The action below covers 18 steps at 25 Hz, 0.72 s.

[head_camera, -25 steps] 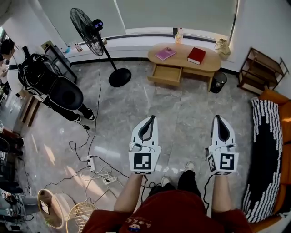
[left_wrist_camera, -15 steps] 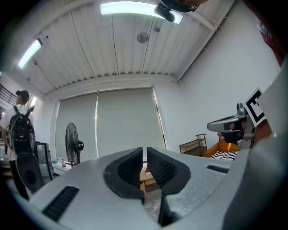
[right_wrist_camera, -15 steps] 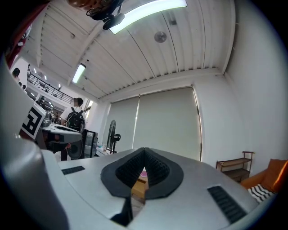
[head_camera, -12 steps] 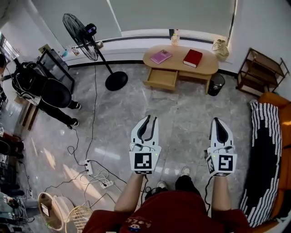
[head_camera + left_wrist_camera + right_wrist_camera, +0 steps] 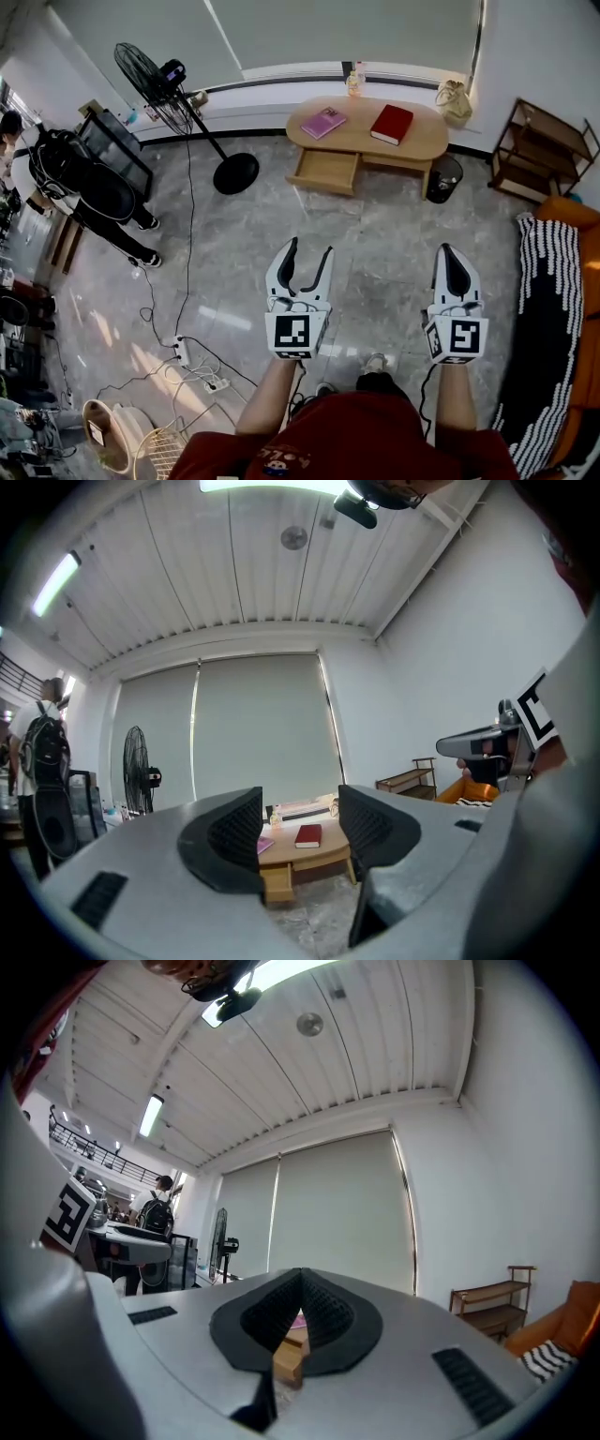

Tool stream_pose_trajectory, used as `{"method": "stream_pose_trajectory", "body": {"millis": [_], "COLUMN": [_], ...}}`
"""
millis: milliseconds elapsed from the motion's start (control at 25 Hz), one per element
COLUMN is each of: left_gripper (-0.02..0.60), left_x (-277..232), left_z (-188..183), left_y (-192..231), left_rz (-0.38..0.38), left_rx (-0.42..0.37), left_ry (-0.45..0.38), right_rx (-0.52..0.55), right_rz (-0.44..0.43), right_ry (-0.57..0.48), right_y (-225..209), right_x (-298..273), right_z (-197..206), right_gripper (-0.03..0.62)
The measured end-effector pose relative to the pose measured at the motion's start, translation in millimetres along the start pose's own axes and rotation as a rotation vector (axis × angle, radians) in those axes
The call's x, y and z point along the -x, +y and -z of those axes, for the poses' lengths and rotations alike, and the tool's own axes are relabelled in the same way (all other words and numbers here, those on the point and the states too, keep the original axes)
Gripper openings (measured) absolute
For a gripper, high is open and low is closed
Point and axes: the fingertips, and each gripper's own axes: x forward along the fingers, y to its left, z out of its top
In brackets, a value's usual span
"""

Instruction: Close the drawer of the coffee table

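Plainly, the drawer [image 5: 325, 172] stands pulled out at the left end of the coffee table [image 5: 427, 136], its front facing the person across a wide stretch of floor. The table's long axis runs left to right under the window, so the drawer slides shut straight away from the person.

Both tongs are well apart from it. The left gripper [image 5: 309, 248] points almost directly at the drawer front. Its jaws have just been opening and now stand wide, with nothing held; in the left gripper view the far-off drawer [image 5: 277, 883] shows low in the gap. The right gripper [image 5: 450, 248] is clenched on nothing, jaws pressed together, and lines up with the table's right end instead.

By this layout the left one looks the nearer and better placed to push the front home.
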Motion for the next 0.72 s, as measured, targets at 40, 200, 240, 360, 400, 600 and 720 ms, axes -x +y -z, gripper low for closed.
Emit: {"method": "stream_pose_trajectory", "body": {"millis": [40, 200, 240, 360, 400, 600, 720], "left_gripper": [0.239, 0.238, 0.238, 0.238, 0.238, 0.238, 0.238], "left_x": [-8, -37, -43, -59, -64, -79, -91], "left_z": [1, 2, 2, 0, 0, 6, 13], "left_y": [-5, -24, -28, -37, -39, -41, -37], "left_rz": [-0.002, -0.020, -0.024, -0.033, -0.035, -0.032, -0.026], "left_rx": [-0.008, -0.035, -0.034, -0.025, -0.023, -0.019, -0.012], "left_ry": [0.007, 0.015, 0.014, 0.015, 0.016, 0.032, 0.025], "right_rx": [-0.003, -0.009, -0.009, -0.020, -0.025, -0.030, -0.024], "right_rz": [-0.004, -0.031, -0.035, -0.039, -0.040, -0.046, -0.051], "right_ry": [0.000, -0.009, -0.007, -0.004, -0.005, -0.001, 0.008], "right_y": [-9, -39, -45, -64, -69, -78, -76], "right_x": [-5, -24, -28, -38, -41, -55, -66], "right_z": [2, 8, 10, 14, 15, 20, 29], "right_gripper": [-0.005, -0.005, -0.005, -0.005, -0.005, -0.005, -0.005]}}
